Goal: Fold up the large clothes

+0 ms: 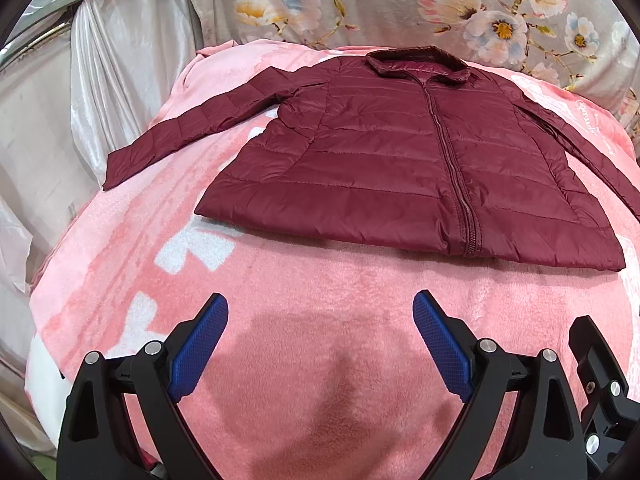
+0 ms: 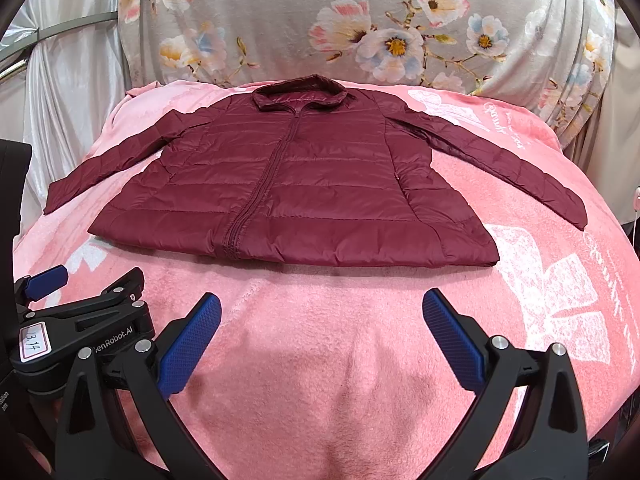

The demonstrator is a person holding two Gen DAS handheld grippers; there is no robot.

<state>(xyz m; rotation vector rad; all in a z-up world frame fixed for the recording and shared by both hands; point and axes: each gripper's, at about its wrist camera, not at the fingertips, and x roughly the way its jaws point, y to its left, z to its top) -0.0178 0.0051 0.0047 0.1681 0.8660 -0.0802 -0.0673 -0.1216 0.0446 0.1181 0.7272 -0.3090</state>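
Observation:
A maroon quilted jacket [image 1: 384, 160] [image 2: 312, 196] lies flat and zipped on the pink blanket [image 1: 320, 320], collar away from me, both sleeves spread out to the sides. My left gripper [image 1: 320, 308] hovers open over bare blanket, short of the jacket's hem. My right gripper [image 2: 322, 310] is open as well, also short of the hem, nothing between its blue pads [image 2: 192, 340]. The left gripper's body [image 2: 80, 320] shows at the lower left of the right wrist view, close beside the right one.
A floral grey fabric [image 1: 400, 4] [image 2: 360, 20] rises behind the blanket. White satin drapes [image 1: 120, 80] hang at the left. The blanket [image 2: 560, 280] falls off at its left and right edges.

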